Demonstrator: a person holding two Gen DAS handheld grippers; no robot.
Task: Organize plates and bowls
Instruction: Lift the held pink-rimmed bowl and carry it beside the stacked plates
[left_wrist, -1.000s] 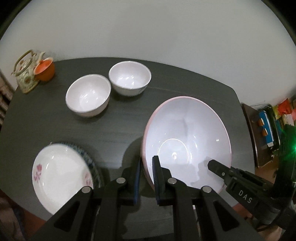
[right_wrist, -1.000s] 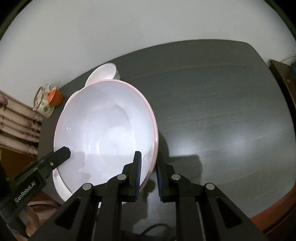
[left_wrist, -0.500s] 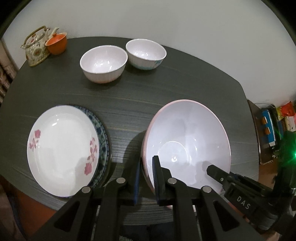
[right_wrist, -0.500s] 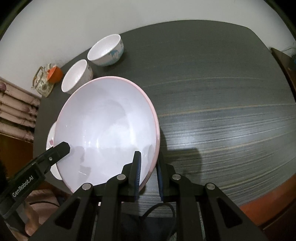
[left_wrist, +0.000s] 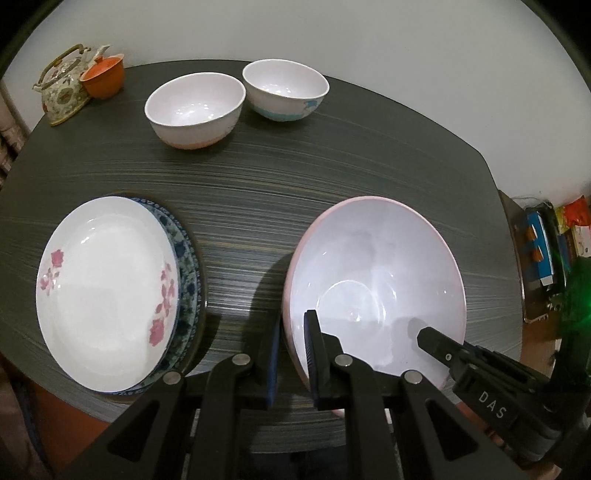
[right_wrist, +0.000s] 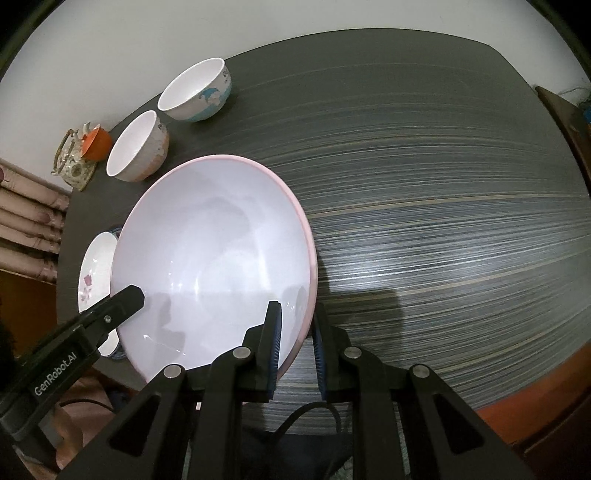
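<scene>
While the left gripper (left_wrist: 291, 350) pinches the pink bowl (left_wrist: 373, 280) rim, right gripper (right_wrist: 295, 343) jaws clamp its opposite edge.

A home: teapot (left_wrist: 62, 90) on dining table (left_wrist: 332, 155).

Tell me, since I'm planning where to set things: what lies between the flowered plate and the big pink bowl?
Only bare dark table separates the flowered plate from the big pink bowl; the left wrist view shows it.

Both grippers, left gripper (left_wrist: 291, 354) and right gripper (right_wrist: 295, 350), are black with silver screws, blue-padded fingers (left_wrist: 272, 354) and white lettering.
</scene>
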